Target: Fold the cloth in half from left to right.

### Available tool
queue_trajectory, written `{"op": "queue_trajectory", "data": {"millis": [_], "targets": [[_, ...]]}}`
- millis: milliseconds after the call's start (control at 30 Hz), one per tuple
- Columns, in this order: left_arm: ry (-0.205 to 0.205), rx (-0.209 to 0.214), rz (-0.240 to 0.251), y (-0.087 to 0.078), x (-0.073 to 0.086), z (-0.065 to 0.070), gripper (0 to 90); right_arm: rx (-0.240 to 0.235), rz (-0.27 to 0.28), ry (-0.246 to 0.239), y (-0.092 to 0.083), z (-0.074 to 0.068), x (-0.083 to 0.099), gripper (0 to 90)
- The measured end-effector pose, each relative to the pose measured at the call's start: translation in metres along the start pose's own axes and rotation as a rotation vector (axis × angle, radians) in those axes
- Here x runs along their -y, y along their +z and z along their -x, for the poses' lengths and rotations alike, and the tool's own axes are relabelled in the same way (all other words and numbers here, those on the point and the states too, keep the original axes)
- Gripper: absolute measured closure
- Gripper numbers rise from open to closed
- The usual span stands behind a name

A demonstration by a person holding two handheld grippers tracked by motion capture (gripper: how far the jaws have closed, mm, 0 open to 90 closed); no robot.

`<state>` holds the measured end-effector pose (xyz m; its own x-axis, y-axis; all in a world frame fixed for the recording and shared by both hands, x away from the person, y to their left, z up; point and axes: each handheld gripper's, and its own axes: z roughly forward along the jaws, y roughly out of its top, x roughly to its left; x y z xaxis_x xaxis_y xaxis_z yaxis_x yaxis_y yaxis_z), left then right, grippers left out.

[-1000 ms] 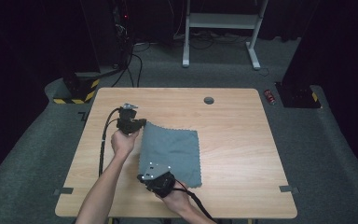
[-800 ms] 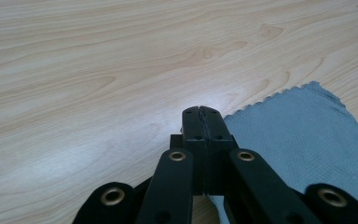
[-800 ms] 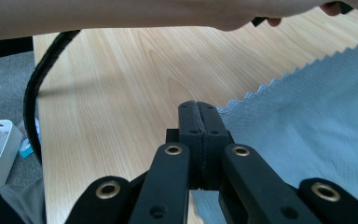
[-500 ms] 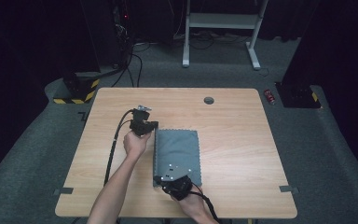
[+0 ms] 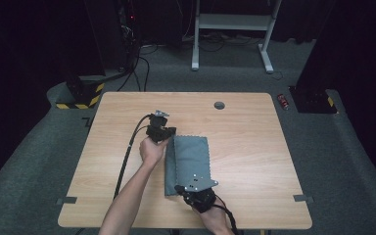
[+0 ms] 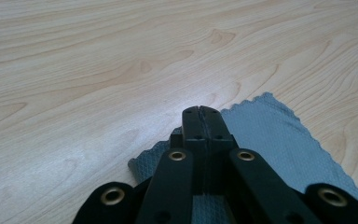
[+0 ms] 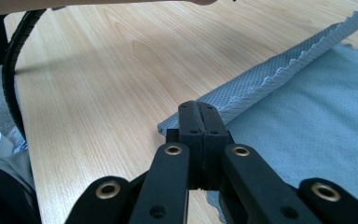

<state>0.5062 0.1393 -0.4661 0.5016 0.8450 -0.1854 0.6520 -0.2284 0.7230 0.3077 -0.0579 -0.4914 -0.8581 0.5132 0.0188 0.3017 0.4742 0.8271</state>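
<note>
A grey cloth [image 5: 192,155] with a zigzag edge lies on the wooden table [image 5: 249,132], its left part folded over toward the right. My left gripper [image 5: 169,135] is at the cloth's far left corner, jaws shut on the cloth [image 6: 275,140]; its tips [image 6: 200,112] pinch the fabric just above the table. My right gripper [image 5: 178,189] is at the near left corner. In the right gripper view its shut tips [image 7: 198,107] hold the raised edge of the cloth [image 7: 317,126], which runs up and away as a lifted strip.
A small dark round grommet [image 5: 219,105] sits near the table's far edge. Tape tabs mark the near corners [image 5: 301,198]. A black cable [image 5: 127,152] trails from the left gripper across the table's left half. On the floor behind stands a white frame [image 5: 230,22].
Both grippers have moved to the right with the cloth's left edge. The cloth, spread wide before, now looks narrower with that edge folded over it.
</note>
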Motion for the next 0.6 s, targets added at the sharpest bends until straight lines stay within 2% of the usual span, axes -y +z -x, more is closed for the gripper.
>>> {"op": "queue_trajectory", "data": {"millis": [67, 200, 333, 400, 433, 533, 600], "targets": [[-0.015, 0.012, 0.005, 0.002, -0.001, 0.001, 90.0, 0.008, 0.009, 0.008, -0.003, 0.001, 0.002, 90.0], [-0.012, 0.012, 0.005, 0.005, -0.002, 0.005, 90.0, 0.023, 0.022, 0.03, -0.01, 0.005, 0.007, 90.0], [-0.011, 0.023, 0.005, 0.009, -0.002, 0.011, 90.0, 0.043, 0.011, 0.039, -0.016, 0.007, 0.013, 90.0], [-0.036, 0.05, 0.013, 0.011, -0.003, 0.013, 90.0, 0.056, 0.015, 0.048, -0.021, 0.009, 0.017, 90.0], [-0.03, 0.049, 0.019, 0.012, -0.004, 0.016, 90.0, 0.061, 0.019, 0.054, -0.023, 0.01, 0.019, 90.0], [0.038, 0.013, -0.002, 0.017, -0.008, 0.026, 90.0, 0.078, 0.019, 0.068, -0.028, 0.013, 0.024, 90.0], [0.039, 0.025, 0.004, 0.019, -0.01, 0.03, 90.0, 0.088, 0.014, 0.07, -0.032, 0.015, 0.026, 90.0]]}}
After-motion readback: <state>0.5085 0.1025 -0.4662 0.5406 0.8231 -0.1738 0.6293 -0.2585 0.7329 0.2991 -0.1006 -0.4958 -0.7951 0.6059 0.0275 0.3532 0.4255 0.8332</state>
